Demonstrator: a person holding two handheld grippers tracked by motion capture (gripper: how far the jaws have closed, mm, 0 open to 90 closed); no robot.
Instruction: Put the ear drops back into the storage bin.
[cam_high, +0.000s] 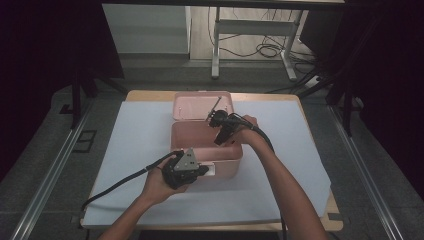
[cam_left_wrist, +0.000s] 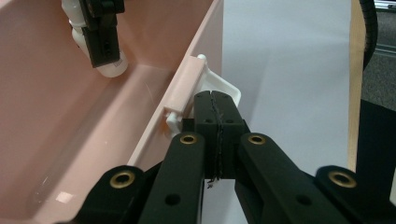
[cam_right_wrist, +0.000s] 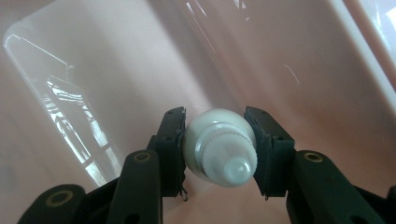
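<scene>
- Right tongs (cam_right_wrist: 217, 149) grip a small white bottle (cam_right_wrist: 219, 147), lowered inside the open pink box (cam_high: 206, 150) but not yet set down or released.
- Left tongs (cam_left_wrist: 215, 119) are closed at the box's front latch (cam_left_wrist: 187, 88), steadying it.
- Left to do: release, withdraw, close the lid (cam_high: 202, 105).

Glossy pink plastic box (cam_high: 206, 150), smooth white plastic bottle (cam_right_wrist: 219, 147), matt black tongs (cam_right_wrist: 217, 149), wooden table (cam_high: 150, 93).

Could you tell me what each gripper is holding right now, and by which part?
The right gripper clamps a white bottle across its body. The left gripper is shut on the pink box's white latch.
</scene>
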